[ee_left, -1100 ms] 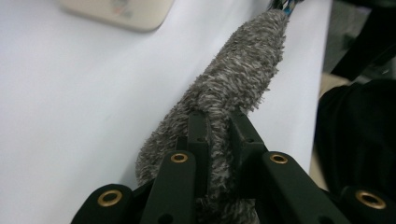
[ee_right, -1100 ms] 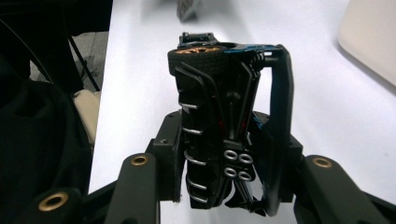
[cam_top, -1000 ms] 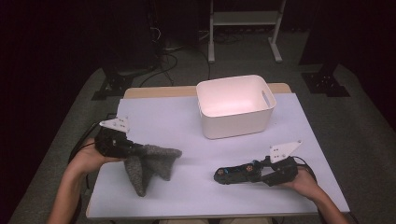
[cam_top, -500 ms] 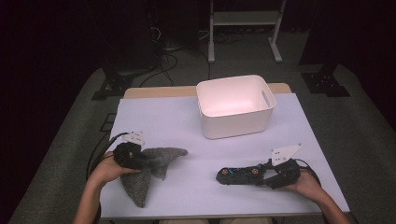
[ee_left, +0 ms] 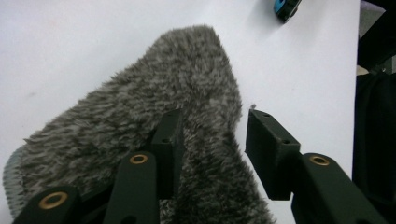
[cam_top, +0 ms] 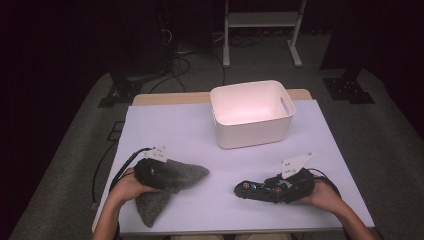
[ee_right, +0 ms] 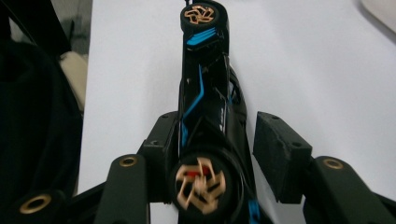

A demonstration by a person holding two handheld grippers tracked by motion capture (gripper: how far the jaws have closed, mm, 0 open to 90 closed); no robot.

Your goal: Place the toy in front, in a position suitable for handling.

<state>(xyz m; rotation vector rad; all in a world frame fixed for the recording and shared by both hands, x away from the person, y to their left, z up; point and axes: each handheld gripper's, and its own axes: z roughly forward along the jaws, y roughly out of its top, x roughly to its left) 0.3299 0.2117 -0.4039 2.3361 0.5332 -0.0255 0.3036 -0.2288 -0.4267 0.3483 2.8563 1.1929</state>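
We see the grey furry cloth [ee_left: 154, 140] lying flat on the white counter [cam_top: 210, 145], at its near left part. The left tool [ee_left: 212, 140] rests over it; its jaws have just been opening and do not press it, one jaw on the fur, the other beside its edge. The right tool [ee_right: 219, 140] has been opening too: the black toy car [ee_right: 208, 116] lies between its jaws, touching the left one, with a gap to the right one.
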